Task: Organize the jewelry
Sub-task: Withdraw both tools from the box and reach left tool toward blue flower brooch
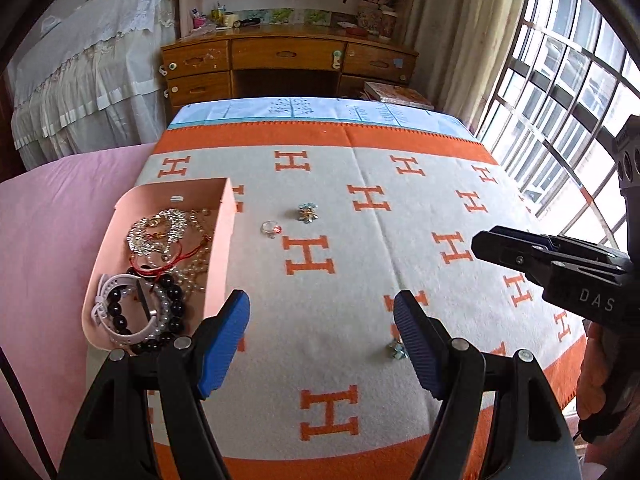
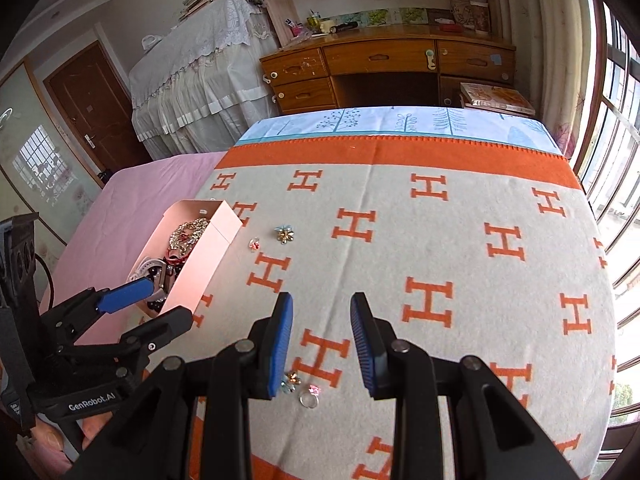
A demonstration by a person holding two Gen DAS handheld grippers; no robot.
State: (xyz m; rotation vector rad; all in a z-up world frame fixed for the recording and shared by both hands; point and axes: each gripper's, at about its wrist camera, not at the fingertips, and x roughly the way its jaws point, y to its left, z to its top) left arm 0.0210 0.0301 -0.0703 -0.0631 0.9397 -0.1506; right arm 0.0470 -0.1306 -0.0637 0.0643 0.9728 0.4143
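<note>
Your left gripper [image 1: 322, 334] stands wide open with nothing between its blue pads; the pink jewelry box [image 1: 224, 236] sits just beyond its left finger, heaped with bracelets [image 1: 160, 240]. Ahead lie a ring [image 1: 271, 229] and a flower brooch [image 1: 307, 212]. Your right gripper [image 2: 322, 340] is partly open and empty, a second ring [image 2: 310, 398] and brooch [image 2: 290, 382] below its fingertips. Readable: "GenRobot.AI", "DAS", and orange "H" letters on the blanket [image 2: 460, 240].

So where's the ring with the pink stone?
In the right wrist view, the ring lies on the blanket beside a flower clip, just below the right gripper's fingers.
</note>
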